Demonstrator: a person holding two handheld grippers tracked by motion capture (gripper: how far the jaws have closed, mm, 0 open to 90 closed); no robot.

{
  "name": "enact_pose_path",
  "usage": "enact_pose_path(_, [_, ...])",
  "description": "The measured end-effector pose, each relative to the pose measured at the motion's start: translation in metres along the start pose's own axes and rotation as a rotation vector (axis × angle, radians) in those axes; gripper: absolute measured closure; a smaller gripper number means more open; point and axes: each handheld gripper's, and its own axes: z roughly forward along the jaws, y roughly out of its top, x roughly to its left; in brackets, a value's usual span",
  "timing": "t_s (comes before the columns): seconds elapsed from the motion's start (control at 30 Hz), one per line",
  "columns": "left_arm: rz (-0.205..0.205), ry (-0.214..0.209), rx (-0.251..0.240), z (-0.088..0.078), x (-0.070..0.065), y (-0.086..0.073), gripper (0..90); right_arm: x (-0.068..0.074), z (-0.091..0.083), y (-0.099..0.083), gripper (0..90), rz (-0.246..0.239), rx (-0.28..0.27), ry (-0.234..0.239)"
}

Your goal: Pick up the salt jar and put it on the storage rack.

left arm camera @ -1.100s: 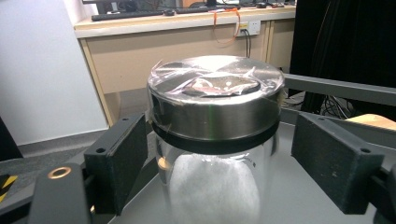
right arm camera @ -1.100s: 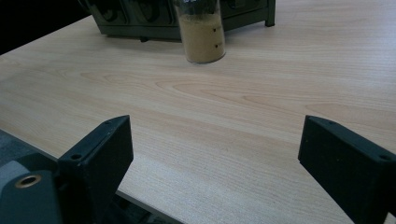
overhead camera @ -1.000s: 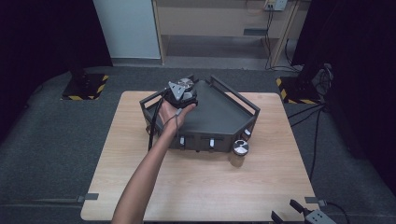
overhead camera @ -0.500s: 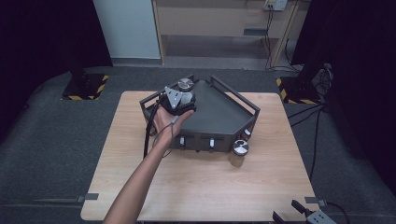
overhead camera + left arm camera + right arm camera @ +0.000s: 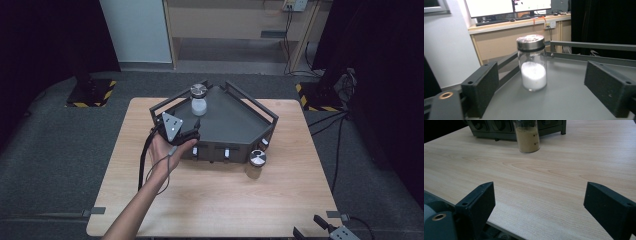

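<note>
Jar (image 5: 532, 62) released on rack (image 5: 235, 120); left tool (image 5: 187, 136) withdrawn, open

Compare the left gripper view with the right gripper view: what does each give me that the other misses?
Left gripper view: a jar of white powder with a metal lid, upright on the grey tray, apart from the open left gripper, whose jaws have just been opening. Right gripper view: a jar of brown powder on the wooden table, beyond the open right gripper. Both: the tray and empty jaws.
</note>
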Motion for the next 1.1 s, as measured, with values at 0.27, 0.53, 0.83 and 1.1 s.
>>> enact_pose_path(0.27, [-0.013,0.006,0.016,-0.038,0.000,-0.032,0.9,0.001,0.000,0.000,10.6,-0.010,0.003,0.001])
enact_pose_path(0.53, [-0.013,-0.018,0.064,-0.080,0.001,-0.057,0.0,0.004,0.002,0.001,10.6,-0.019,0.009,0.011])
enact_pose_path(0.83, [0.016,-0.038,0.091,-0.141,-0.013,-0.090,0.5,0.004,0.004,0.001,10.6,-0.023,0.011,0.014])
enact_pose_path(1.1, [0.003,-0.015,0.121,-0.188,-0.033,-0.108,0.5,0.004,0.009,0.001,10.6,-0.028,0.025,0.020])
